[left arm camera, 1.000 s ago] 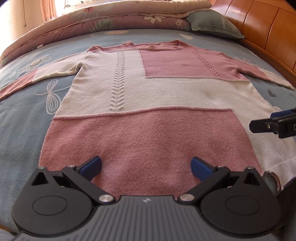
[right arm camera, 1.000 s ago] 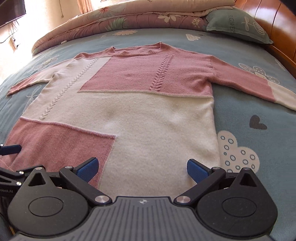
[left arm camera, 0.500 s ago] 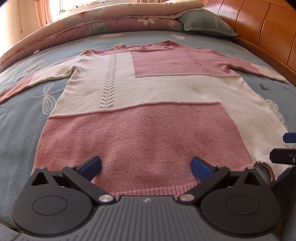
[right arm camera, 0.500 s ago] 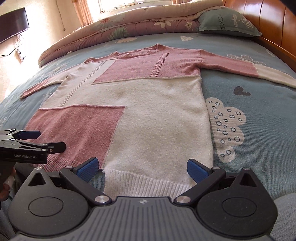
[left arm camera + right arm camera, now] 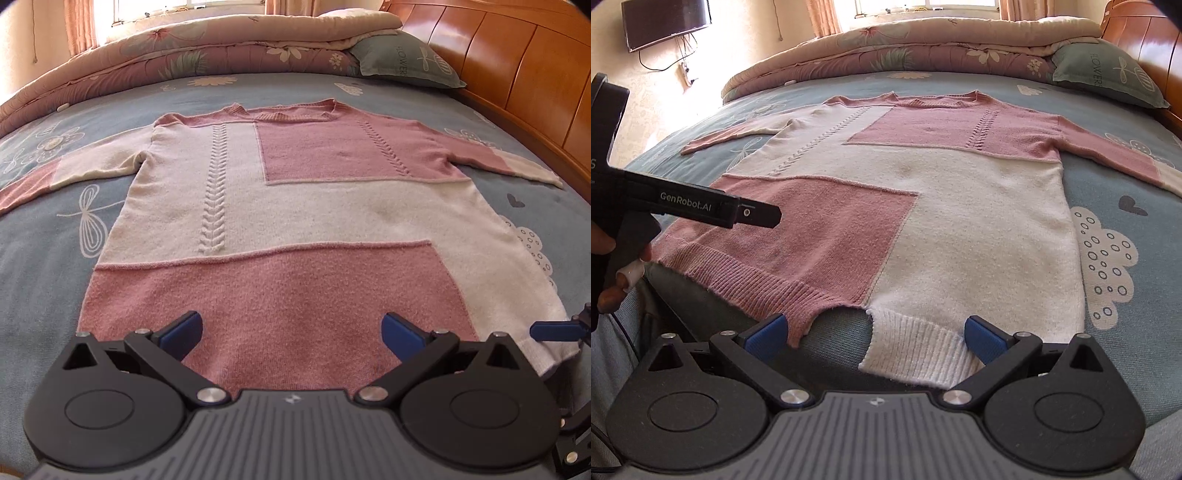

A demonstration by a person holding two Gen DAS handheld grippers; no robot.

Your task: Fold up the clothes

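L gripper point(image 5: 291, 328): jaws spread wide, nothing between, pointing fwd, level. R gripper point(image 5: 873, 334): same, wide apart, empty. Person's hand point(image 5: 613, 266) wraps L gripper's handle, seen in R wrist view.

The bed point(image 5: 1115, 177) carries a blue-grey sheet printed with white clouds, flowers and a dark heart. A folded floral quilt point(image 5: 923, 48) in pink and beige lies across the far end of the bed. A grey-green pillow point(image 5: 1108, 74) with a dragonfly print rests at the far right corner of the bed, touching the quilt. A wooden headboard point(image 5: 517, 66) runs along the bed's right side. A wall-mounted television point(image 5: 665, 20) hangs beyond the bed's far left corner. Pink curtains point(image 5: 822, 16) hang beyond the quilt.
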